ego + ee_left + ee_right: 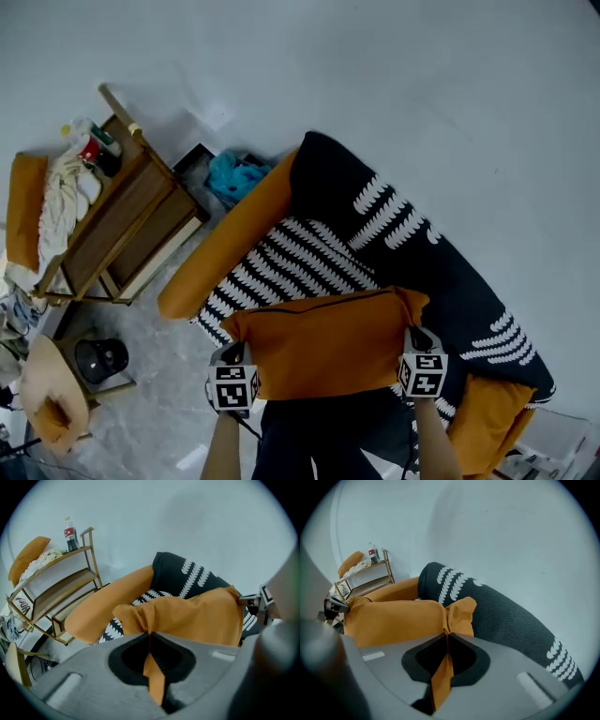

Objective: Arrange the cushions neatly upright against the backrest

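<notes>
My left gripper pinches one corner of the orange cushion, with the fabric clamped tight between its fingers. My right gripper nips the opposite corner the same way. The cushion hangs stretched between them, over the near side of the sofa's black-and-white patterned seat. Beyond it runs the dark backrest, with an orange armrest to the left. Further left stands a wooden shelf unit bearing a soft-drink bottle.
</notes>
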Action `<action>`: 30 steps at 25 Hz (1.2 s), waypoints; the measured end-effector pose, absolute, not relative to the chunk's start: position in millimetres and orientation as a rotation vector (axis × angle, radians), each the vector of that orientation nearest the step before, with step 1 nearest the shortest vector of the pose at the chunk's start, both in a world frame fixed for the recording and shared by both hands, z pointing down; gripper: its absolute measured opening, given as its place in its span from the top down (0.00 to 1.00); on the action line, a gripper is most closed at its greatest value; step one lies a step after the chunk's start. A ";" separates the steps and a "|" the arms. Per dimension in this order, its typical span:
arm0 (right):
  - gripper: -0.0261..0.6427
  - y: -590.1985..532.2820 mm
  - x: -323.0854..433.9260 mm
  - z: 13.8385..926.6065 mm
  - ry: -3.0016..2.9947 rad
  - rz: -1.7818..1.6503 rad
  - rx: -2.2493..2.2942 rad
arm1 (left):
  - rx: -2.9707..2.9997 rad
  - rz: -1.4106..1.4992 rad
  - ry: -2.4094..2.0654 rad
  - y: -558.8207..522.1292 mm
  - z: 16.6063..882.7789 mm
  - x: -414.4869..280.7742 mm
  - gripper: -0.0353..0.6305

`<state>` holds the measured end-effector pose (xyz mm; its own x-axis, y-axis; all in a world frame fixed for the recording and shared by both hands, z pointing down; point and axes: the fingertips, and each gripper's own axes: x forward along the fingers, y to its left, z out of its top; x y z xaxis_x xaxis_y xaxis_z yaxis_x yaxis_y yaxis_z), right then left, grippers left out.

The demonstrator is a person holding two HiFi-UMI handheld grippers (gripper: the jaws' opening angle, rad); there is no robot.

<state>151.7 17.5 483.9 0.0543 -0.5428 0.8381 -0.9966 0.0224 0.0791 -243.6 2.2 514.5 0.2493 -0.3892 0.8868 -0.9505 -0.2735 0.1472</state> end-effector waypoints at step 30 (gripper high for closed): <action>0.92 66.1 226.2 318.1 -1.381 0.839 2.336 | 2.548 1.036 -0.981 -194.6 330.4 -77.9 0.93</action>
<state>226.2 66.1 318.1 0.3674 -0.6941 0.6191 -0.8694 -0.4928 -0.0366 -77.9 -194.6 330.4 0.5283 -0.5014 0.6852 -0.6569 -0.7527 -0.0442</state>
